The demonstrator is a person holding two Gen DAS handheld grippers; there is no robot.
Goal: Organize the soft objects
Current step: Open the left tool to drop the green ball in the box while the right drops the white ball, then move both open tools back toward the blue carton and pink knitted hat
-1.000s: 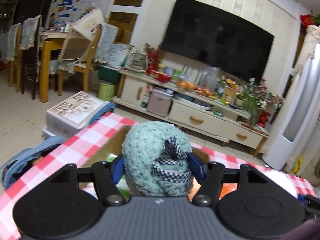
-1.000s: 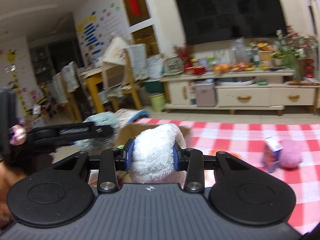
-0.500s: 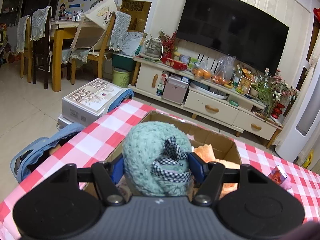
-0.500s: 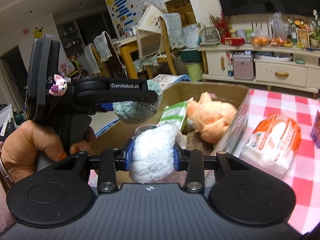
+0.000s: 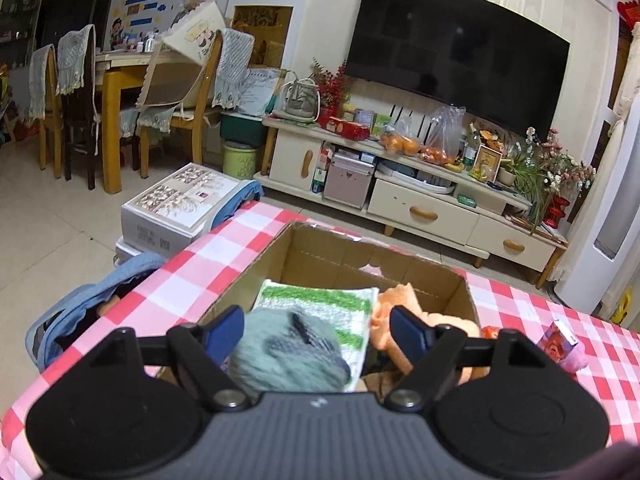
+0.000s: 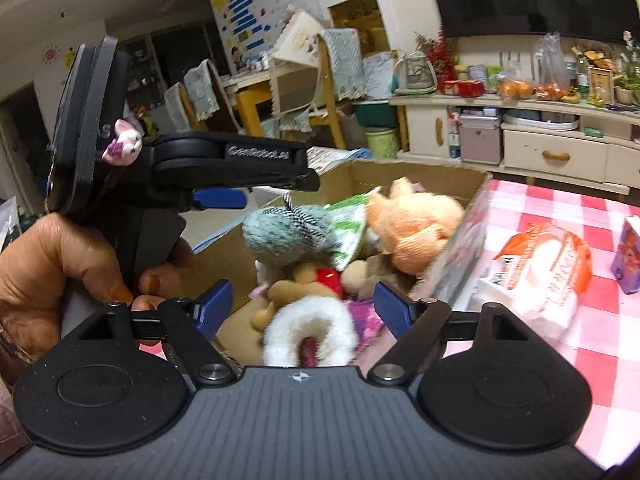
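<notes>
Both grippers hang over the open cardboard box (image 5: 352,264) on the red-and-white checked tablecloth (image 5: 208,264), and both have just been opening. Furthest left in the right wrist view, a hand (image 6: 60,272) grips the handle of the left gripper (image 5: 318,326), whose jaws stand apart: the teal knitted toy (image 5: 288,356) with its checked ribbon is blurred and lies clear of the blue pads, low between them, over a green-and-white striped cloth (image 5: 320,300) inside the box. In the right wrist view that same toy sits in the air just below and ahead of the left gripper's tip.

Further right, the right gripper (image 6: 302,306) is spread wide too. The white fluffy toy (image 6: 308,336) sits between its fingers without touching either pad, above the box's contents: a tan plush with a red spot (image 6: 304,284) and an orange plush (image 6: 416,224) against the box's right wall.

Right of the box, on the cloth, lie a white-and-orange packet (image 6: 536,272) and a small purple carton (image 6: 628,256).
</notes>
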